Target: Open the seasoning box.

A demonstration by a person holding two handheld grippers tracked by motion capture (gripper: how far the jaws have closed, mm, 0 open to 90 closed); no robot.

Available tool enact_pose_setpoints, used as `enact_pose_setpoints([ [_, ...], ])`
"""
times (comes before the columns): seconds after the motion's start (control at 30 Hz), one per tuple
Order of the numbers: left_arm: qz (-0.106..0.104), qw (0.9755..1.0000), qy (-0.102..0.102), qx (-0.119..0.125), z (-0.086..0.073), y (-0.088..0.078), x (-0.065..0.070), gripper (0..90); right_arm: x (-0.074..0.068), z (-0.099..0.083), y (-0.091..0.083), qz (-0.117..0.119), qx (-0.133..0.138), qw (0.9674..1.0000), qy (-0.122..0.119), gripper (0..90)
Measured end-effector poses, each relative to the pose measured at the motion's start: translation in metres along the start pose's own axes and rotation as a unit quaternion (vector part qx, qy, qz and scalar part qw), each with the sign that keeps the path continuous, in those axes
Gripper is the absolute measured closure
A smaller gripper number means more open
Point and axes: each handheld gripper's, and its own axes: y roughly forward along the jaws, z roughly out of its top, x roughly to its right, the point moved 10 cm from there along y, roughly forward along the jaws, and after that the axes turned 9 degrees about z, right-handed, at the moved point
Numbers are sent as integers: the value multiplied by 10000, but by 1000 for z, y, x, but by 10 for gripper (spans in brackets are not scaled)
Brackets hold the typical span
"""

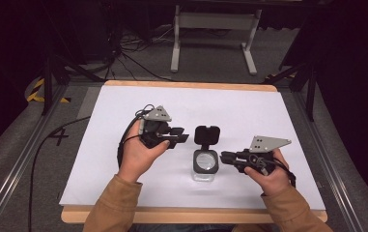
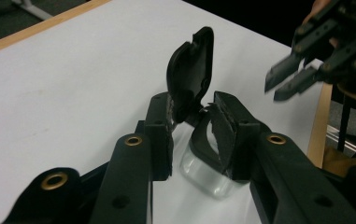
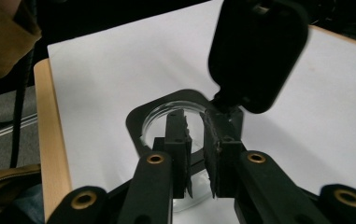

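A clear square container (image 1: pixel 205 166) with a black rim stands on the white sheet (image 1: pixel 123 159) covering the table, its black hinged lid (image 1: pixel 206 134) flipped up and open. The left gripper (image 1: pixel 177 136) sits just left of the lid, jaws apart. The right gripper (image 1: pixel 226 157) sits just right of the container's rim, jaws slightly parted, holding nothing.

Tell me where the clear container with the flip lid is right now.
In the high view, the clear container stands near the table's front centre, lid flipped open, between the left gripper and right gripper.
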Motion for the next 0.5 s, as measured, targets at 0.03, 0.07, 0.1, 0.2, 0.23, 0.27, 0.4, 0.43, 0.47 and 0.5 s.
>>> enact_pose_setpoints([
  [0.03, 23, 9999, -59, -91, -4, -5, -1, 674, 2, 2, -2, -26, 17, 10000, -17, 788],
  [0.07, 77, 9999, -89, -75, -6, -9, -3, 670, 5, 4, -6, -56, 42, 10000, 3, 769],
  [0.1, 131, 9998, -93, -108, -9, -13, -5, 665, 8, 6, -9, -63, 57, 10000, 14, 756],
  [0.2, 236, 9994, -175, -165, -16, -23, -11, 648, 18, 8, -16, -150, -3, 9999, 37, 726],
  [0.23, 293, 9990, -269, -205, -20, -27, -15, 640, 21, 8, -18, -172, -1, 9998, 46, 717],
  [0.27, 318, 9989, -254, -250, -24, -30, -19, 632, 24, 8, -19, -200, -3, 9998, 69, 711],
  [0.4, 467, 9976, -371, -360, -37, -36, -29, 607, 43, 9, -24, -523, 9, 9984, 199, 710],
  [0.43, 467, 9976, -371, -360, -37, -36, -29, 601, 43, 9, -24, -523, 9, 9984, 199, 710],
  [0.47, 512, 9974, -388, -338, -39, -37, -32, 601, 48, 9, -25, -600, -3, 9979, 245, 711],
  [0.5, 560, 9967, -421, -399, -43, -39, -36, 587, 52, 8, -26, -655, -13, 9975, 271, 710],
])
